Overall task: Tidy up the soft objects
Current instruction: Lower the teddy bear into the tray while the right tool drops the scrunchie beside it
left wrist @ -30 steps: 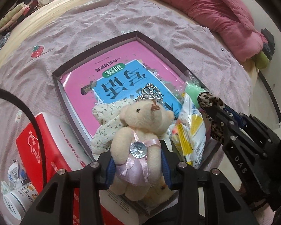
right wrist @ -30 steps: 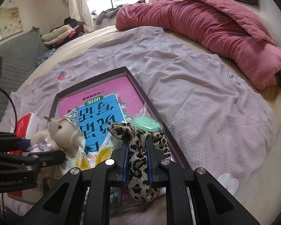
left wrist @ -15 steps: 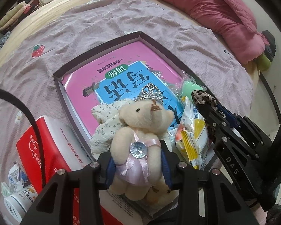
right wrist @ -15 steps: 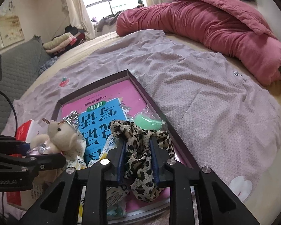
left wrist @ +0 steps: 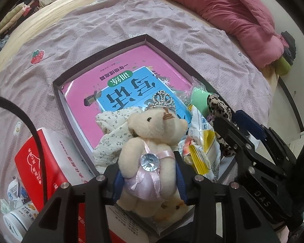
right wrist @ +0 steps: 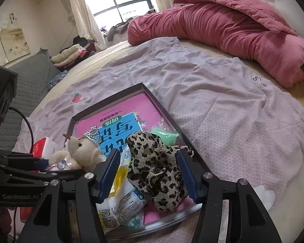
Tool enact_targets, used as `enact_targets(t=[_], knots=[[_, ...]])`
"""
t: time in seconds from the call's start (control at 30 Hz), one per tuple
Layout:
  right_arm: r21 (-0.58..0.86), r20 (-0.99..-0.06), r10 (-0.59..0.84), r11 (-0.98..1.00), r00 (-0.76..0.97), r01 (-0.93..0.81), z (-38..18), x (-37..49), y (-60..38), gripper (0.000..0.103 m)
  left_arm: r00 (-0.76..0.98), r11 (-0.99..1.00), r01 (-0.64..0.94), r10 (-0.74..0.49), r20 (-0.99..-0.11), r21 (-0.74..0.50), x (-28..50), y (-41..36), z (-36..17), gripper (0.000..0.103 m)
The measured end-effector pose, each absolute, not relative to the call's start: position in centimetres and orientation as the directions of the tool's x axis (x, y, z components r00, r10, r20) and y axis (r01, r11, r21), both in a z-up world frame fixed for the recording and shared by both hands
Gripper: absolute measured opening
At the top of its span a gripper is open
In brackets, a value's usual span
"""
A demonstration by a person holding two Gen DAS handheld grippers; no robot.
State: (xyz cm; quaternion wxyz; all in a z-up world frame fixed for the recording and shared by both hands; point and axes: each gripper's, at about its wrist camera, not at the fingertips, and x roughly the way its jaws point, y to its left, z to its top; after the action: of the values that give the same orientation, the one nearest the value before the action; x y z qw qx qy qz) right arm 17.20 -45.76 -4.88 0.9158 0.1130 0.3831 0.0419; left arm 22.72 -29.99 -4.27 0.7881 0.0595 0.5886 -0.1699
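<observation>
A cream teddy bear (left wrist: 150,147) in a pink dress and tiara hangs over the near end of the dark box (left wrist: 56,93). My left gripper (left wrist: 149,168) has its blue pads pressed on the bear's waist, though the jaws are opening slightly. The same bear (right wrist: 81,149) shows at the left of the right wrist view. A leopard-print cloth (right wrist: 156,162) lies in the box's near right corner, between the fingers of my right gripper (right wrist: 149,158). Those jaws are opening, and the pads stand clear of the cloth. In the left wrist view the leopard cloth (left wrist: 218,105) sits at the right.
The box holds a pink and blue book (left wrist: 121,85), a floral cloth (left wrist: 113,129), a yellow and white snack packet (right wrist: 123,200) and a green item in clear wrap (right wrist: 164,135). A red carton (left wrist: 36,162) and a jar (left wrist: 18,220) lie left. A pink duvet (right wrist: 223,26) fills the bed's far side.
My right gripper's jaws have spread from tight on the leopard cloth to wide apart, and the cloth has settled into the box. The left gripper and bear have stayed put.
</observation>
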Motion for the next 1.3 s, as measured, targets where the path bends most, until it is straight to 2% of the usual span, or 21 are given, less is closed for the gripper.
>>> enact_targets(t=[0.23, 0.8, 1.03, 1.3], knots=[[0.217, -0.670, 0.143, 0.976, 0.728, 0.008, -3.4, 16.0, -45.8, 0.068, 0.247, 0.928, 0.354, -0.210, -0.946, -0.113, 22.7, -30.5, -4.0, 0.047], [0.239, -0.654, 0.127, 0.970, 0.746, 0.044, -1.5, 14.6, -47.2, 0.068, 0.239, 0.927, 0.354, -0.218, -0.946, -0.124, 22.7, -30.2, -3.6, 0.051], [0.238, -0.646, 0.119, 0.970, 0.754, 0.050, -1.1, 14.3, -47.3, 0.069, 0.240, 0.916, 0.378, -0.235, -0.942, -0.133, 22.5, -30.7, -3.3, 0.062], [0.226, -0.637, 0.106, 0.973, 0.763, 0.053, -0.3, 14.1, -47.5, 0.069, 0.268, 0.910, 0.399, -0.234, -0.935, -0.113, 21.9, -31.3, -2.2, 0.064]])
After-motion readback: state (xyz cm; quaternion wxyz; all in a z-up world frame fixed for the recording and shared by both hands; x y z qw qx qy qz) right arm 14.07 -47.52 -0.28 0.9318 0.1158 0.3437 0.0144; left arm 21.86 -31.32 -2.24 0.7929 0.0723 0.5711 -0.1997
